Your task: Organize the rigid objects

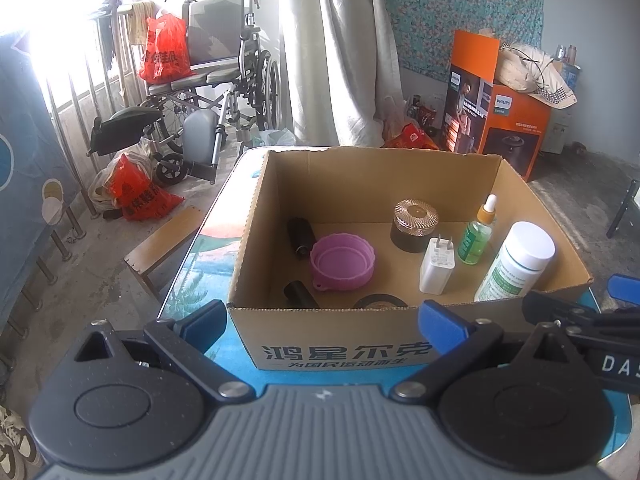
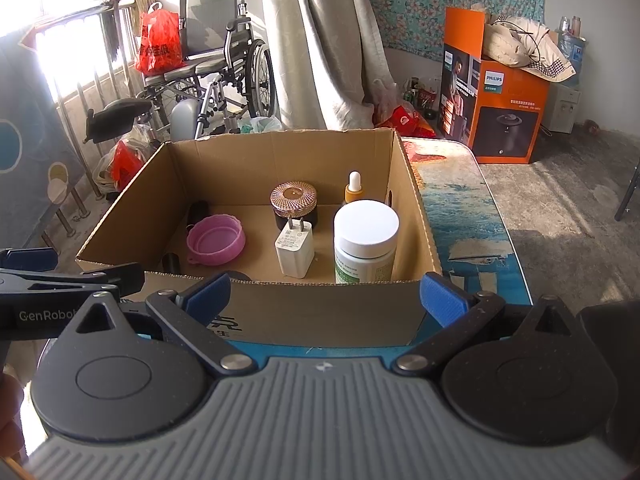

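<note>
Both grippers, left and right, stand released and empty before the box. Inside: bottle, charger, pink bowl.

A cardboard box is set on the tabletop. Inside it, a bowl is placed left, a charger in the middle, a jar behind the charger, and a capped bottle right, with a dropper bottle behind it.
</note>
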Available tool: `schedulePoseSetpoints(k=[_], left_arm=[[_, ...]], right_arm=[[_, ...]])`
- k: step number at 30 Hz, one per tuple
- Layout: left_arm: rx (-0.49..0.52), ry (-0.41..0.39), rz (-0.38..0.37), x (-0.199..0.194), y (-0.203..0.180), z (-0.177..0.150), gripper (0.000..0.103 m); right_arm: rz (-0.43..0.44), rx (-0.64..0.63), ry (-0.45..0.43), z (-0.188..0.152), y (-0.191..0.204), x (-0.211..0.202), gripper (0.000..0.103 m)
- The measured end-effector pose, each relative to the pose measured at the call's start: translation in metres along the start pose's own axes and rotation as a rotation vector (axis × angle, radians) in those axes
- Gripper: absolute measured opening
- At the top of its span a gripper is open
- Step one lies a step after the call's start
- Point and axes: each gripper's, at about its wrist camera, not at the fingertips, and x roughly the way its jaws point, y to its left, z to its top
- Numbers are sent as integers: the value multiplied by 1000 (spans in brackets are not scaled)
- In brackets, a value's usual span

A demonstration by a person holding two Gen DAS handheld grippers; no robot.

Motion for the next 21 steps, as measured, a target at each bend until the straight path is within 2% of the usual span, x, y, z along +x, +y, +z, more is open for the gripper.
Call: schedulePoseSetpoints(k=[21], left_arm=[[3, 0, 7, -2, -1, 0, 102]], right_arm=[[-3, 5, 5, 1, 1, -4, 102]])
